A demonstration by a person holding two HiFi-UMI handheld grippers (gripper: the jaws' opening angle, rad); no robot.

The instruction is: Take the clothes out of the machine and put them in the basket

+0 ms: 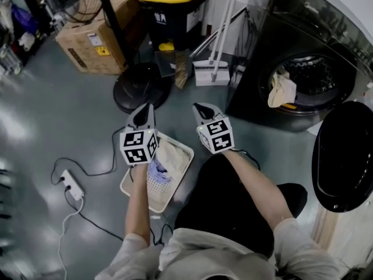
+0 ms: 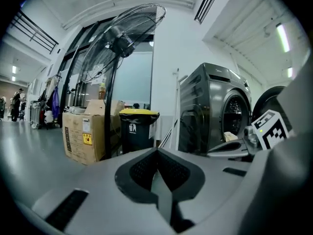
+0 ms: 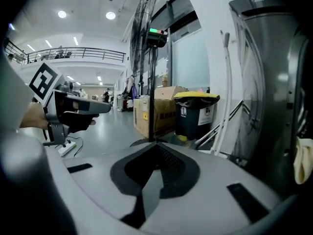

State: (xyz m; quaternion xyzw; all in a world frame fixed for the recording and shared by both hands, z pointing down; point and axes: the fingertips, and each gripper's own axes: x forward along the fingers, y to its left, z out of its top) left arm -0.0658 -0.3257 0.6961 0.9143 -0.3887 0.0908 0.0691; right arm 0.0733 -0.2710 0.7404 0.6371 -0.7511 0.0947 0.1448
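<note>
Floor, far left: white power strip (image 1: 71, 184), well left of and behind the left gripper (image 1: 145, 107), its cable trailing across the floor. Cardboard box (image 1: 92, 44) ahead-left of that gripper.

Left gripper: jaws closed tip to tip, nothing between them. Held above the floor, pointing forward and slightly down.

Basket (image 1: 154, 188): white, perforated, on the floor directly under and behind the left gripper, below the person's left forearm. It already holds clothes: a cream piece (image 1: 170, 155) on top and a bluish piece (image 1: 156, 171) beside it. Neither gripper is touching them.

Round black fan base (image 1: 141, 85) just ahead of the left gripper, with the pole rising from it. Black bin with a yellow lid (image 1: 173, 9) further ahead, between the two grippers' lines. White broom and dustpan (image 1: 211, 72) ahead of the right gripper.

Right gripper (image 1: 201, 107): jaws fully closed, empty. Level with the left gripper and just to its right, apart from it, pointing forward and slightly down.

Washing machine (image 1: 291, 51): dark, front-loading, ahead-right of the right gripper, well apart. One cream cloth (image 1: 281, 91) hangs over the lip of the drum opening, out of the gripper's reach at this pose. Round black door (image 1: 342, 156) swung open, right of the right gripper.
</note>
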